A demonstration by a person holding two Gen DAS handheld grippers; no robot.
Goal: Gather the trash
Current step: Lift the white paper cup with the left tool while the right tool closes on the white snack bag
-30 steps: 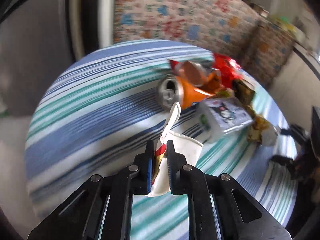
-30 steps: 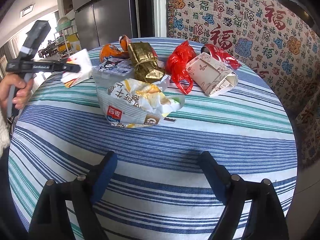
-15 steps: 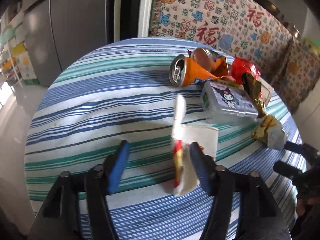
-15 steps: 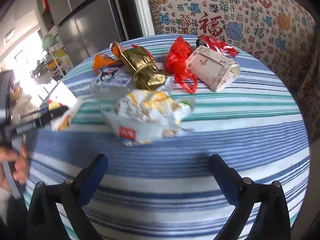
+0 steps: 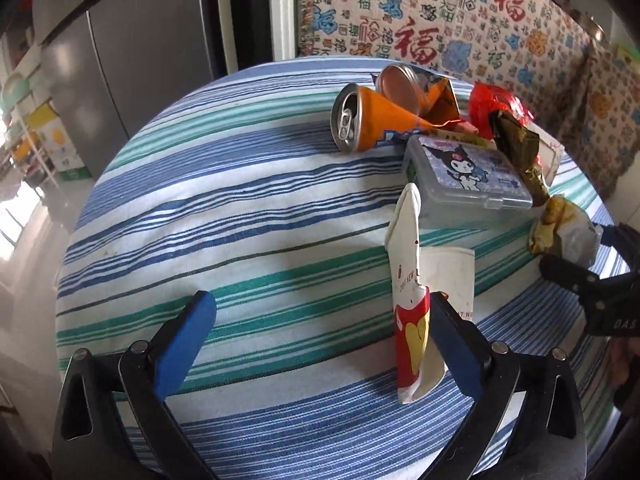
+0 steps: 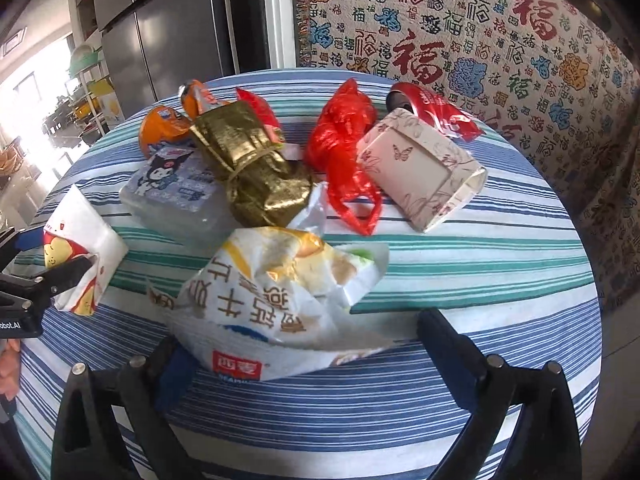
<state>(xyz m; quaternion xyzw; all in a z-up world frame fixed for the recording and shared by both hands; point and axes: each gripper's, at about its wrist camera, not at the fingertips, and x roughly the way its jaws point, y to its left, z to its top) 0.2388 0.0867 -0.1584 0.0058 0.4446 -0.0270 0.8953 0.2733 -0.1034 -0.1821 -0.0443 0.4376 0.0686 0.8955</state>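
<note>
My left tongs (image 5: pixel 320 344) have just been opening and stand wide, the flattened paper cup (image 5: pixel 412 320) leaning on one pad. My right tongs (image 6: pixel 304 344) gape around the snack bag (image 6: pixel 280 300) on the striped surface (image 5: pixel 240 216); closing carelessly, I judge, could shove the bag into the pile.

Can (image 5: pixel 360 120) behind box (image 5: pixel 464 172) on table (image 5: pixel 240 208)

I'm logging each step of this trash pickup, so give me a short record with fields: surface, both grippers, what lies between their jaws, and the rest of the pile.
surface: round table with striped cloth
left gripper: open, jaws have just been opening; flattened paper cup leans against one finger, unclamped
right gripper: open, wide around white snack bag, not pressing it
pile: orange can, cartoon wipes pack, gold foil wrapper, red plastic bag, butterfly paper box, red can
</note>
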